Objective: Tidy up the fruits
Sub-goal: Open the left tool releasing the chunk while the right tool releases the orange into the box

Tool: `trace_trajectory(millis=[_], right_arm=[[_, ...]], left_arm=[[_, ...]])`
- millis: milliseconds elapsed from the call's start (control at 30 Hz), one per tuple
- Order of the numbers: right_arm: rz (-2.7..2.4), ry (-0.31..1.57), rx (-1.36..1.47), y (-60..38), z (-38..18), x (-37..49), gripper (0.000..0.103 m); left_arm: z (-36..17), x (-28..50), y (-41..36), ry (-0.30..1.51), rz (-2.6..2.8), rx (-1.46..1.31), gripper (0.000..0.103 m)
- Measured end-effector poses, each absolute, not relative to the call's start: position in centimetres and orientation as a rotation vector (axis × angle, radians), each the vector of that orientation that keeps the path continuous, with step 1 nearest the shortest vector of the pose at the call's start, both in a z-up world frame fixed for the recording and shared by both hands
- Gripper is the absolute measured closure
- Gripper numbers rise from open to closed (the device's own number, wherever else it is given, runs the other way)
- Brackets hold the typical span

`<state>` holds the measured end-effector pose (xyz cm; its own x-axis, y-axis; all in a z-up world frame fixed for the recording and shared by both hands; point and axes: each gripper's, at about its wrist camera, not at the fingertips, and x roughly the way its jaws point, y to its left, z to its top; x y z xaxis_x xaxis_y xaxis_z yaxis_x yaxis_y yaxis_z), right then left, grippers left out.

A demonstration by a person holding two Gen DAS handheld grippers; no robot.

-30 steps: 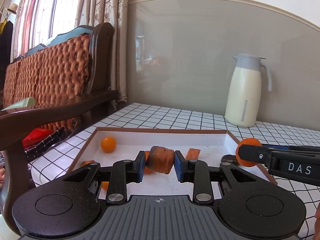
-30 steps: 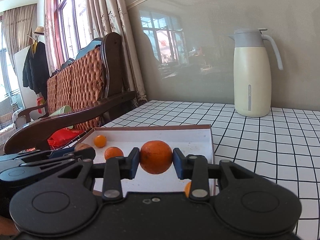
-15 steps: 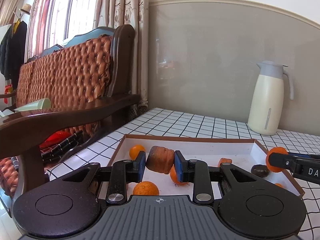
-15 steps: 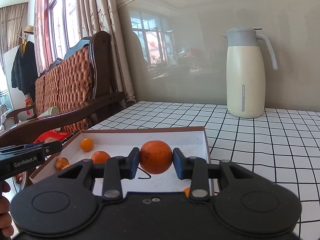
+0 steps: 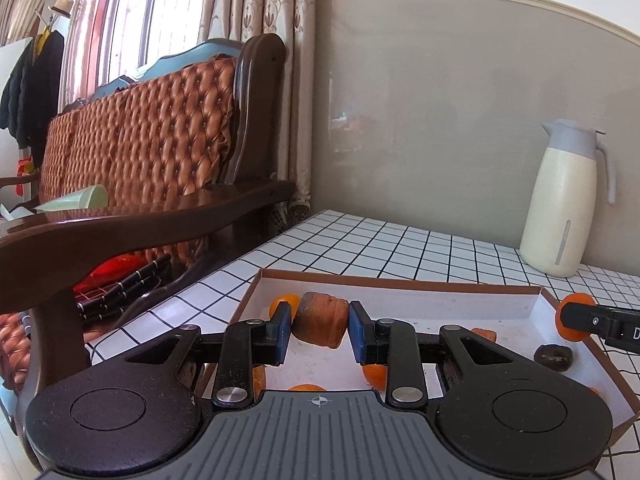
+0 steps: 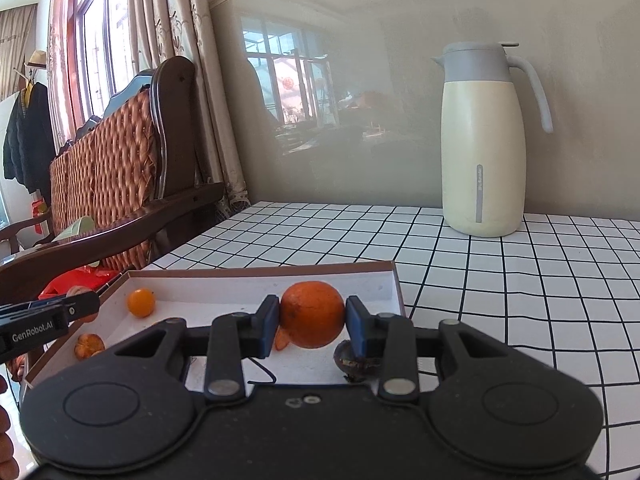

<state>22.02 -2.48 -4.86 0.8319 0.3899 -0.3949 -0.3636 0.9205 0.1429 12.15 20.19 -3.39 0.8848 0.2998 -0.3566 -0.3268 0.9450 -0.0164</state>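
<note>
Left gripper (image 5: 319, 327): jaws nearly closed, blue pads clamped on a brown ridged fruit (image 5: 322, 325), held clear above the tray floor. Right gripper (image 6: 312, 323): jaws also nearly closed, pads pressed on both sides of an orange (image 6: 311, 313), likewise lifted over the tray.

Tray (image 5: 400, 279) is a shallow white box with a brown rim, sitting on the counter (image 6: 500, 264), which is white tile with a black grid. Loose in the tray, in the right wrist view: a small orange (image 6: 141, 302) near the far left corner, a peeled-looking mandarin (image 6: 89, 346) at the left edge, a dark round fruit (image 6: 356, 358) just under the right pad. The left wrist view shows the same dark fruit (image 5: 553, 357) near the tray's right side, plus orange pieces partly hidden behind the gripper body.

Each gripper's tip shows in the other's view: the right one enters from the right edge with its orange, the left one from the left edge.

Cream jug with grey lid (image 6: 482, 140) stands upright at the back of the counter, well apart from the tray. Wooden sofa (image 5: 140, 152) beside the counter on the left.
</note>
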Motion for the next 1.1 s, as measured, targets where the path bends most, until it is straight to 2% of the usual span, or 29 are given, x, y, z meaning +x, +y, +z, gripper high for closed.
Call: trace_trajectory(millis=[767,867,900,933,967,1000,1100], right_arm=[[0.330,0.485,0.027,-1.0,-5.5,26.3,0.075],[0.323,0.495,0.027,-0.9,-5.6,26.8,0.070],[0.317,0.489,0.024,-0.9,-5.6,26.8,0.054],[0.300,0.477,0.023,-1.0,-5.4,26.7,0.038],[0.278,0.449,0.029,-1.2,-5.2,26.3,0.011],[0.257,0.401,0.042,-1.4,-4.8,25.7,0.008],[0.231,0.256,0.083,-2.5,-3.2,24.2,0.006]], left_arm=[[-4.3,16.3,22.4,0.414,0.325,-0.108,0.072],[-4.4,16.5,22.6,0.418,0.332,-0.122,0.072],[-4.4,16.6,22.7,0.416,0.333,-0.128,0.071],[-4.3,16.7,22.8,0.416,0.340,-0.129,0.049],[-4.2,16.6,22.7,0.417,0.349,-0.132,0.005],[-3.9,16.3,22.7,0.394,0.370,-0.132,0.001],[-2.3,15.3,22.0,0.321,0.377,-0.068,0.000]])
